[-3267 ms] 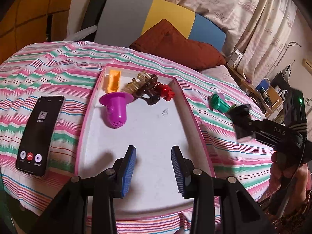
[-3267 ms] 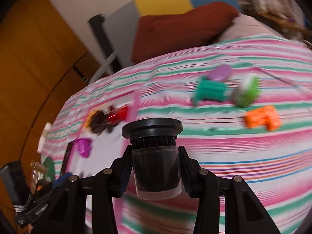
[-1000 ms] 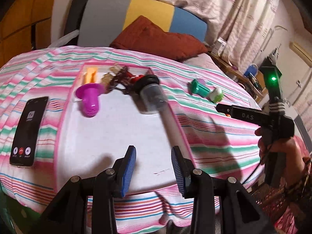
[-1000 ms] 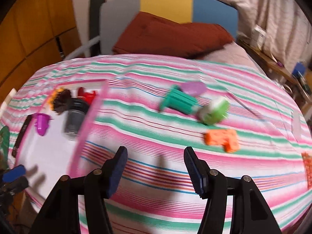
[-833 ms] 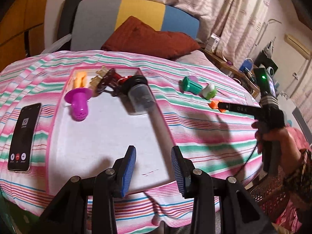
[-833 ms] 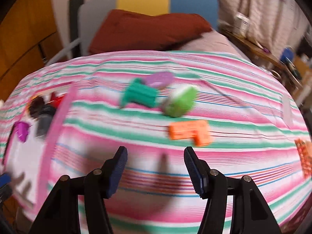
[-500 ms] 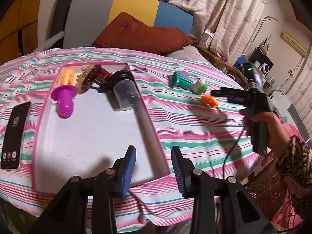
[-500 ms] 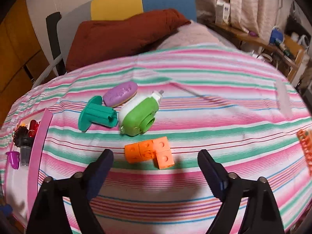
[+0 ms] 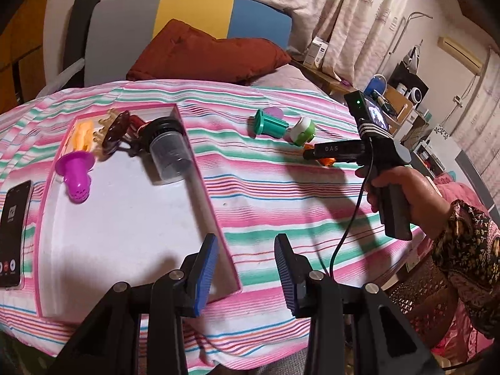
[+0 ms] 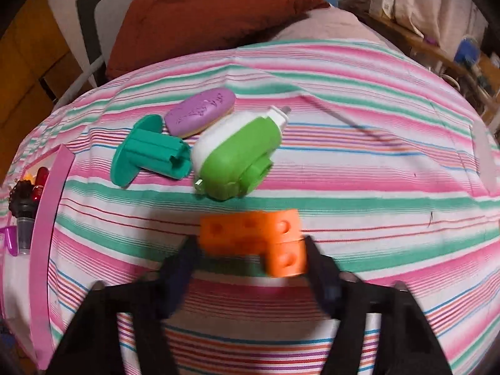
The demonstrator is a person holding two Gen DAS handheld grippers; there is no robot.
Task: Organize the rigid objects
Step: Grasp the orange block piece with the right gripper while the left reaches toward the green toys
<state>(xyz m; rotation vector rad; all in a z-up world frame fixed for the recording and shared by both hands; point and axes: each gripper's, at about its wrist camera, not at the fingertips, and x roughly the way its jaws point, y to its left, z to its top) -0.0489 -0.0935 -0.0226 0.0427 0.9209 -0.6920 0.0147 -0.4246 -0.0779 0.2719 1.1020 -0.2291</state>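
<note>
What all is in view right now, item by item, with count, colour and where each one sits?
tray: one, white with pink rim, on the striped bedspread
jar: one, clear with black lid, lying in the tray by its right wall
strainer: one, purple, in the tray
hair clips: dark brown and red, exact count unclear, at the tray's far end
yellow piece: one, in the tray's far corner
phone: one, black, left of the tray
teal spool: one, on the bedspread
purple oval: one, behind the spool
green-and-white gadget: one, beside the spool
orange block: one, between the right fingers
cushion: one, rust
left gripper: open, empty
right gripper: closing around the block
</note>
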